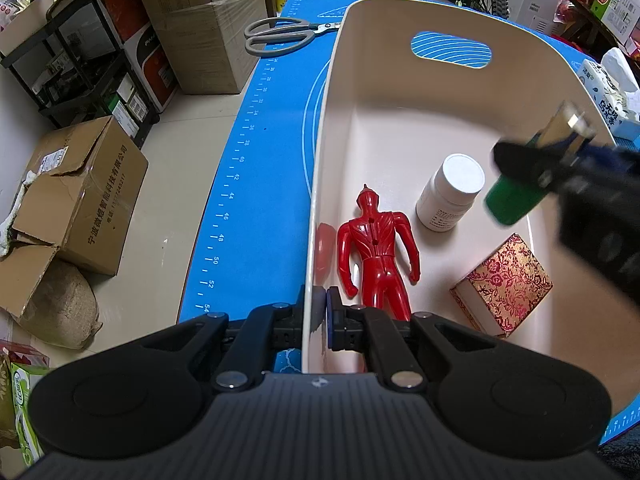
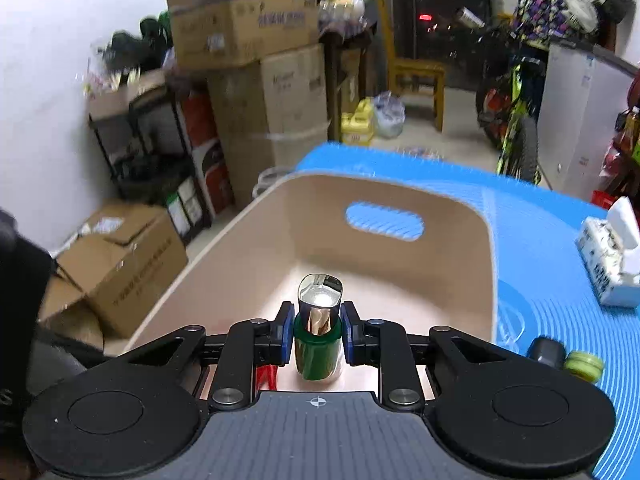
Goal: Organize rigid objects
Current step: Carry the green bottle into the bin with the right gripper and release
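My left gripper (image 1: 323,300) clamped on bin (image 1: 400,12) left wall, steadying it. My right gripper (image 2: 316,330) pinched tight on green bottle (image 2: 316,350), hanging over bin near right wall. Step: dropping bottle in. Next: lower onto bare floor beyond white jar (image 1: 450,192), release.

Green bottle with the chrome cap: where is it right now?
The green bottle is clamped in the right gripper, over the near end of the beige bin. In the left wrist view it is at right, beside the white bottle.
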Demonstrator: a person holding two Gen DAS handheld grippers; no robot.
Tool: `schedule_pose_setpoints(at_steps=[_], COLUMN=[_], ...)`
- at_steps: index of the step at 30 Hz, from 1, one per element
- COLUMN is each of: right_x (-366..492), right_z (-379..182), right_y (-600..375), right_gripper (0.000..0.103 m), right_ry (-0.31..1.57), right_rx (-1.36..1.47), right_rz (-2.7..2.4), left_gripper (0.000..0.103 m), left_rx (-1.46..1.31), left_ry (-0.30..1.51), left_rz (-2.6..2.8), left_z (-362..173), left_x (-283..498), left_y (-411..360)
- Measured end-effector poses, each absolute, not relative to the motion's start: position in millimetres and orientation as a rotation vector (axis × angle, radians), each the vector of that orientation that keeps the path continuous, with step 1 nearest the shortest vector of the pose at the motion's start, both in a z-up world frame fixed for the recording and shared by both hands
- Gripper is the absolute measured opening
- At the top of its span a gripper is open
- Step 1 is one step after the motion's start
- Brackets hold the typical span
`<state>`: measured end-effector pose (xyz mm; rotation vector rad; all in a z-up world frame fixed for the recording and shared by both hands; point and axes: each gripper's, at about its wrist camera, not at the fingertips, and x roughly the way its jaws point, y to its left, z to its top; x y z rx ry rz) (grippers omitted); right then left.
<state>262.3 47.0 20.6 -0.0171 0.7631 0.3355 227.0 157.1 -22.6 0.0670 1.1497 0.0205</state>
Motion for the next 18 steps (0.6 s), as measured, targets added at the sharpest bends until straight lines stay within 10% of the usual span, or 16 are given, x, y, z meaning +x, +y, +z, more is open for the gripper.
schedule_pose_setpoints(at_steps=[13, 18], right_x=[266, 263], right_z=[-9, -1], right_y=[62, 53], right_gripper=[0.034, 0.051], right_ry=[0.906, 0.882], right_rx=[-0.063, -0.023], right_rz=[0.370, 0.377], left_gripper=[0.008, 0.009], left_rx=[0.065, 0.066], left_ry=[1.149, 1.149], left_rz=[0.019, 0.019], left_z=[-21, -21], left_x=[228, 229], left_y=[156, 156])
